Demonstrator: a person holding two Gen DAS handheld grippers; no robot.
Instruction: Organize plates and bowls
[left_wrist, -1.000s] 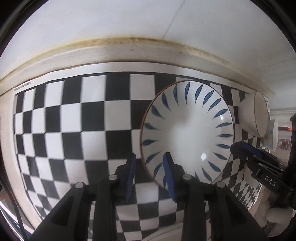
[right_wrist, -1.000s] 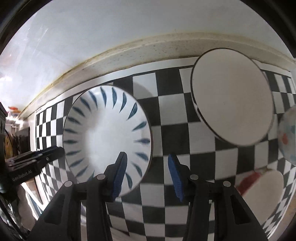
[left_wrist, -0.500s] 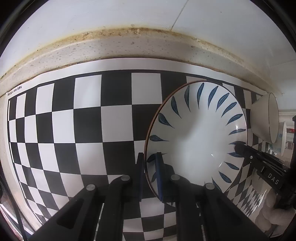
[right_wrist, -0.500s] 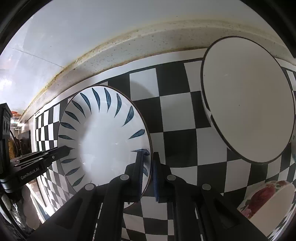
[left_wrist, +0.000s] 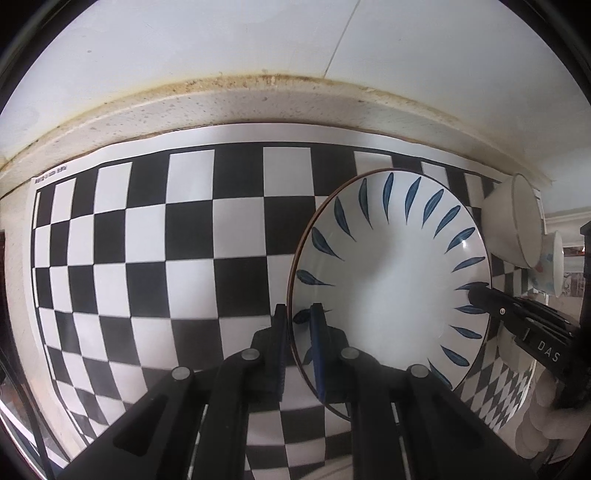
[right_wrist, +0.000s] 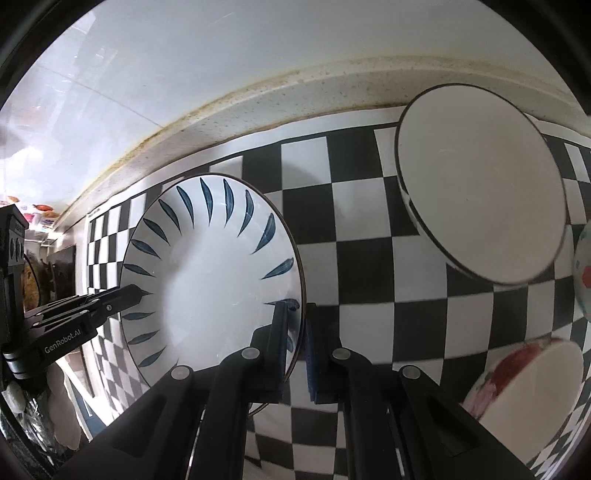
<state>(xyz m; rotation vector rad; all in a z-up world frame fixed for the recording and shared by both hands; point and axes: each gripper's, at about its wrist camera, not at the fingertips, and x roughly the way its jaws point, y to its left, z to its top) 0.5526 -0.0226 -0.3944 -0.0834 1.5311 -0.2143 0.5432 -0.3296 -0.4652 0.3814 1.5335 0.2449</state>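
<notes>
A white plate with blue leaf marks (left_wrist: 391, 288) lies on the black-and-white checkered mat (left_wrist: 147, 258). My left gripper (left_wrist: 298, 312) is shut on its left rim, one blue pad inside the plate and one outside. In the right wrist view the same plate (right_wrist: 210, 273) has my right gripper (right_wrist: 296, 310) shut on its right rim. Each gripper shows in the other's view: the right one's fingertips (left_wrist: 476, 290) on the far rim, the left one's fingertips (right_wrist: 133, 291) likewise.
A white bowl with a dark rim (right_wrist: 480, 184) stands on the mat right of the plate, also seen as the white bowl (left_wrist: 513, 221). A floral bowl (right_wrist: 524, 391) and another patterned bowl (right_wrist: 583, 273) sit further right. A speckled counter ledge (left_wrist: 258, 107) and wall lie behind.
Both grippers went from open astride the plate's rim to shut on it, left on the left edge, right on the right edge. The views have shifted a little since.
</notes>
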